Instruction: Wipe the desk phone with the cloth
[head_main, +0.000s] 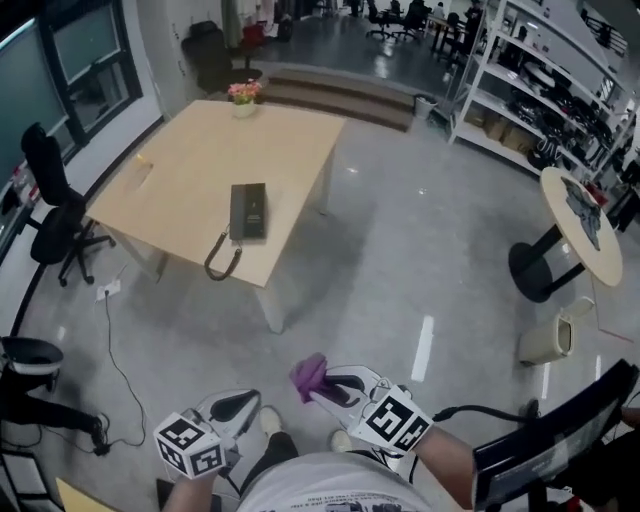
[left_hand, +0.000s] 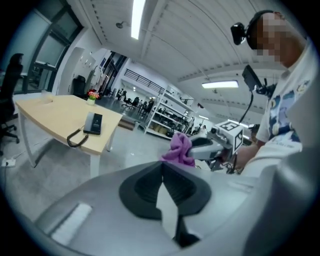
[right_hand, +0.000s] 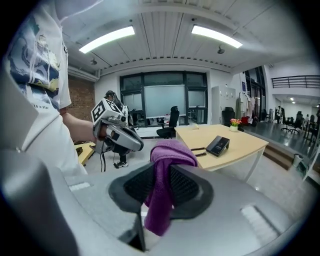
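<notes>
one desk phone (head_main: 248, 211) lies on the one wooden table (head_main: 180, 165), its coiled cord (head_main: 222, 262) at the near edge, well apart from both grippers. the left gripper (left_hand: 162, 186) has its jaws pressed together on nothing. the right gripper (right_hand: 159, 187) is clamped on the single purple cloth (right_hand: 166, 150). only the right gripper view shows the cloth's tail hanging below the jaws. only the head view shows a round table (head_main: 590, 240).

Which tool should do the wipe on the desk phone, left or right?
Right. The right tool is shut on the purple cloth, while the left tool is shut with nothing in it. Both are well short of the desk phone, so neither looks closer.
</notes>
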